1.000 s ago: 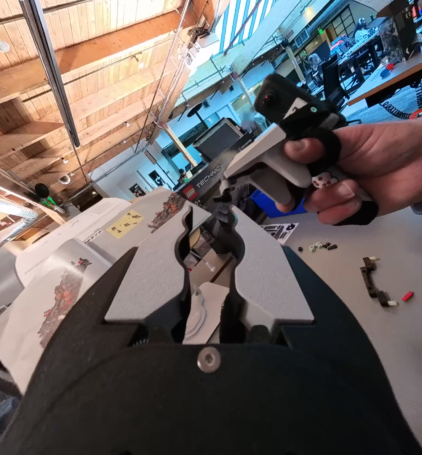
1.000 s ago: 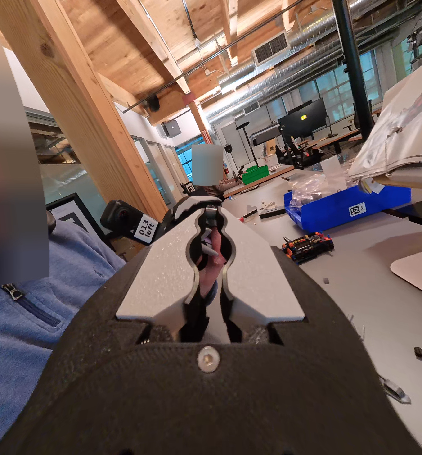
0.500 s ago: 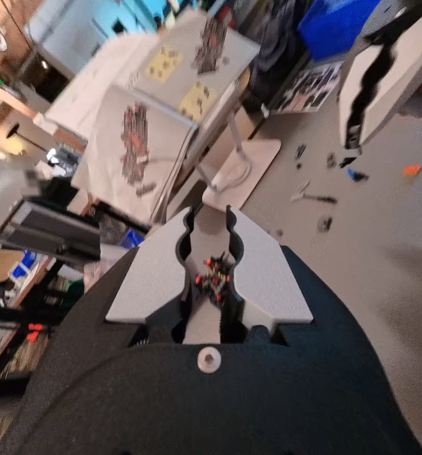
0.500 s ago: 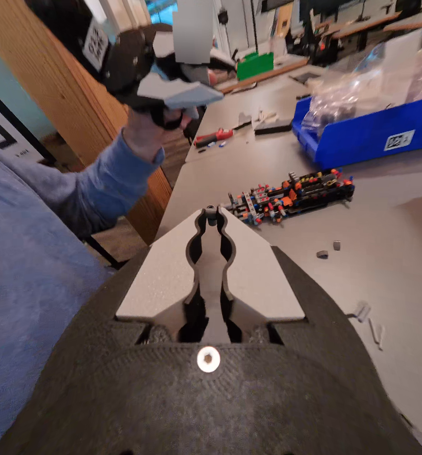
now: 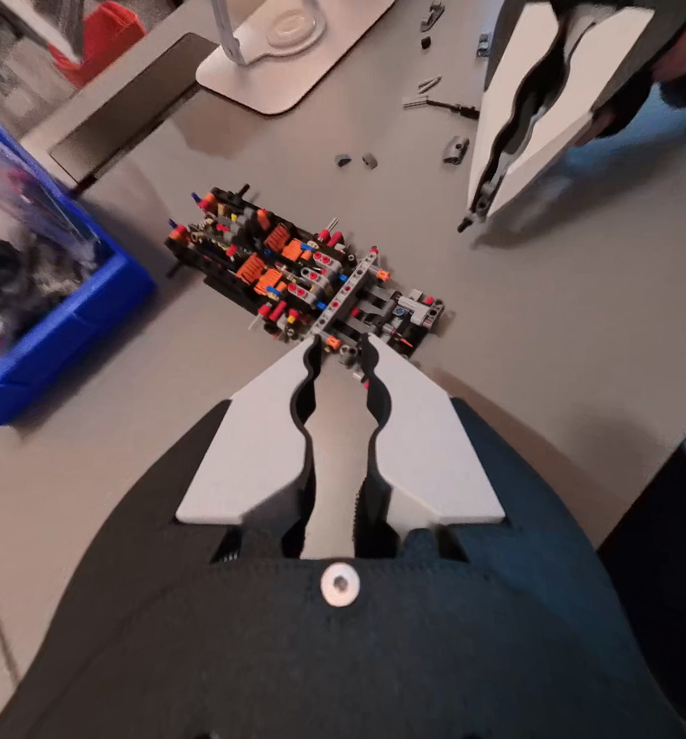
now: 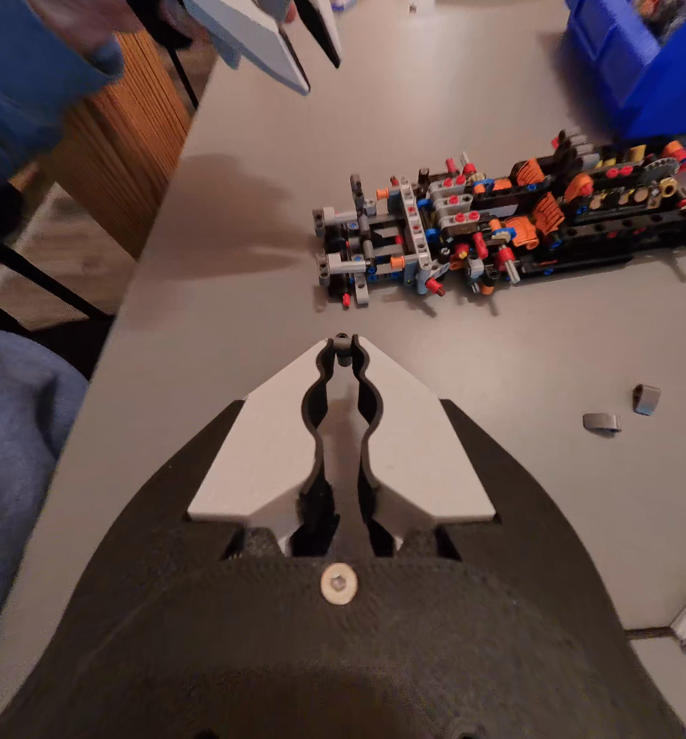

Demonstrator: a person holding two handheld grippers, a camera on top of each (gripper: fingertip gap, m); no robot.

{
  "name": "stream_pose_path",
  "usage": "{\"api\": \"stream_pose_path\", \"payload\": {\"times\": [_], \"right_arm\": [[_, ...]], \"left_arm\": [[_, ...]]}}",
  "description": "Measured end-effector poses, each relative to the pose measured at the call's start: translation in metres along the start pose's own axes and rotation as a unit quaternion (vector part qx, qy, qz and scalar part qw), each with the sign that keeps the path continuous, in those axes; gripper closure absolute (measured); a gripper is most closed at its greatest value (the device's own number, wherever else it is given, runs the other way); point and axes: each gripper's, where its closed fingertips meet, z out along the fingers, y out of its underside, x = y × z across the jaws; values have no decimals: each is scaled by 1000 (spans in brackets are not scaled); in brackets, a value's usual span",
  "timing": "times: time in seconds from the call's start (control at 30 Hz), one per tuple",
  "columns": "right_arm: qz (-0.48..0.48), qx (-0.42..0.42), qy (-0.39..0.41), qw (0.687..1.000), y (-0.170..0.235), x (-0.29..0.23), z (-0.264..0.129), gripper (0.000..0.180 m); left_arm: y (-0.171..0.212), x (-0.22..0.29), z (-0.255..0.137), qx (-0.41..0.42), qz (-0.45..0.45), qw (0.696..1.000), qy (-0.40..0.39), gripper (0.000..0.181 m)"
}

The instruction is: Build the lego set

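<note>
A long black Lego chassis (image 5: pixel 301 280) with orange, red and grey parts lies on the grey table; it also shows in the right wrist view (image 6: pixel 493 224). My left gripper (image 5: pixel 340 344) is open and empty, its tips just above the near end of the chassis. My right gripper (image 6: pixel 343 344) is shut on a small black pin (image 6: pixel 343 354) and hovers above the table, short of the chassis's grey end. The left wrist view shows the right gripper (image 5: pixel 479 212) at upper right with the pin (image 5: pixel 463 226) at its tip. The left gripper (image 6: pixel 321 76) shows at top in the right wrist view.
A blue bin (image 5: pixel 65 300) of bagged parts stands beside the chassis, also in the right wrist view (image 6: pixel 661 68). A white stand base (image 5: pixel 285 80) sits behind. Small loose pieces (image 5: pixel 369 160) lie about, two grey ones (image 6: pixel 601 422) among them. The table edge (image 6: pixel 153 248) runs on the left. The left gripper's tips are roughly 15 cm from the right gripper's.
Both grippers have swung down from facing the room to facing the table, bringing the chassis into view. The right gripper still holds the pin; the left stays open.
</note>
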Motion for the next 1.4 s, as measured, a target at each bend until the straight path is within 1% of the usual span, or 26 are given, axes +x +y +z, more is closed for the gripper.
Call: {"api": "stream_pose_path", "payload": {"times": [0.03, 0.13, 0.23, 0.4, 0.57, 0.63, 0.73, 0.8, 0.83, 0.93, 1.03, 1.13, 1.27, 1.4], "right_arm": [[-14, -17, 7, 1000, 5, 1, 6, 174], [-34, -41, 16, 998, 12, 2, 19, 174], [-53, -52, 20, 997, 15, -1, 26, 174], [-66, -58, 20, 996, 15, -4, 29, 171], [-75, -57, 34, 995, 15, -3, 30, 172], [-73, -64, 41, 994, 17, -1, 28, 169], [-62, -59, 34, 996, 17, -3, 25, 174], [-59, -67, 36, 995, 20, -1, 24, 180], [-60, -67, 39, 995, 20, 0, 24, 180], [-58, -50, 36, 996, 12, -3, 17, 170], [-75, -69, 60, 993, 17, 6, 7, 154], [-103, -74, 55, 990, 19, 4, 7, 150], [-139, -92, 63, 984, 25, 4, 16, 149], [-129, -99, 51, 985, 33, 4, 22, 155]], "left_arm": [[5, 0, 2, 8, -14, 1000, -2, 164], [18, 3, 9, 23, -43, 999, 2, 164], [30, 7, 16, 15, -52, 999, 7, 162], [40, 10, 21, 14, -59, 998, 7, 162], [49, 15, 21, 17, -66, 998, 16, 161], [52, 16, 22, 13, -66, 998, 16, 160], [54, 17, 22, 14, -66, 998, 20, 160], [55, 17, 22, 15, -65, 998, 21, 160], [55, 18, 22, 15, -65, 997, 23, 160], [53, 19, 21, 18, -64, 998, 22, 160], [53, 19, 19, 19, -62, 998, 20, 160], [51, 20, 19, 26, -62, 998, 21, 160], [45, 24, 17, 31, -48, 998, 21, 161], [23, 36, 12, 56, -23, 998, 33, 162]]}}
